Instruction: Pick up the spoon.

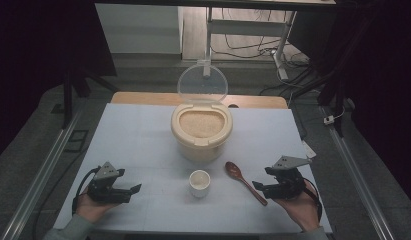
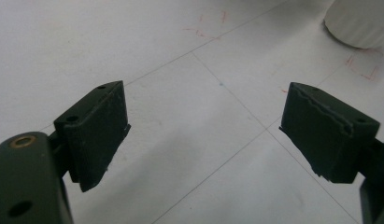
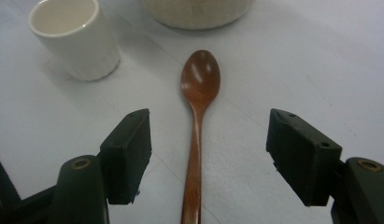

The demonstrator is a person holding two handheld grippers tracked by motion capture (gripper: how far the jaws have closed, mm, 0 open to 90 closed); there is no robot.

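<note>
Right hand-held gripper (image 3: 208, 154) gapes wide, wooden spoon (image 3: 197, 121) lying between its jaws.

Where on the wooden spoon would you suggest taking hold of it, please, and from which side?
Grip the spoon on its slim handle, probably around the middle, coming from the handle end with the right gripper. It lies flat on the table, its bowl pointing away toward the rice container, and the handle already runs between the open jaws.
</note>
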